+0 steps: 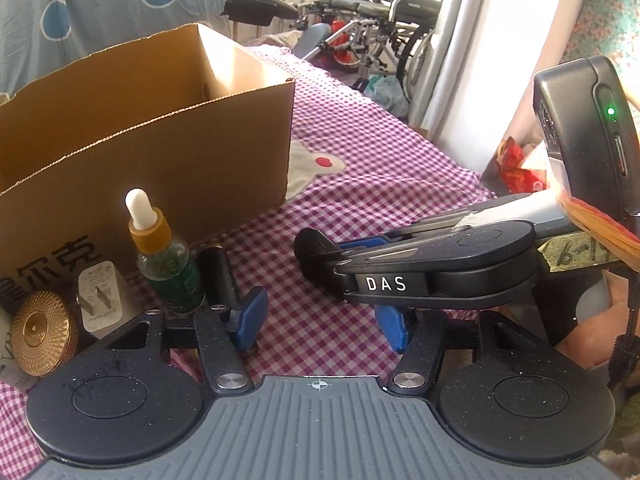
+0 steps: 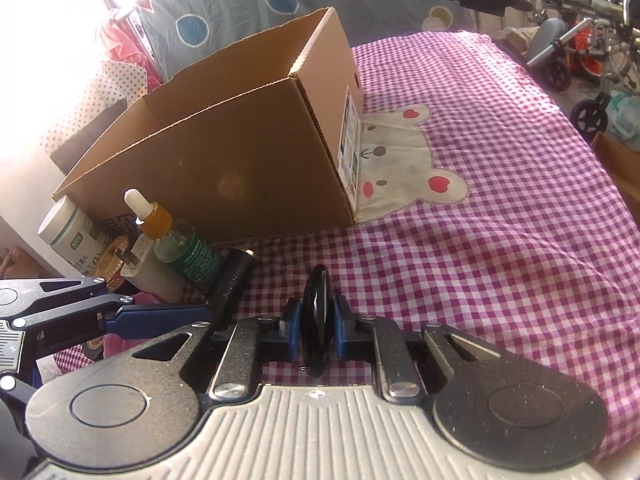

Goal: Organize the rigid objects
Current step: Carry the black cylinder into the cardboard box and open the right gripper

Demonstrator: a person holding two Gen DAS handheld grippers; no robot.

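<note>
While the right gripper [image 2: 316,330] was clamped on a flat black object [image 2: 315,320], held on edge with its long axis running forward toward the cardboard box [image 2: 224,164], the left gripper [image 1: 322,326] stood with its pads apart and nothing between them. The black object sat just in front of the box's near wall and toward its right corner, low over the checked cloth [image 2: 480,240]. Judging from the task, the box was the likely destination, so the move turned on this: the open top lay ahead of and above the held object, and the near wall's rim had to be cleared before anything could go in.

Against the box's near wall, toward its left end, stood a dropper bottle [image 1: 168,264], a dark cylinder [image 1: 218,276] lying beside it, a white plug adapter [image 1: 100,300], a gold lid [image 1: 42,332] and a white bottle [image 2: 76,232]. The left gripper was the nearer one to that cluster, its left pad [image 1: 248,316] close to the cylinder.

To the right of the box the cloth lay bare, giving room to swing, though the two grippers were close together and could foul each other
</note>
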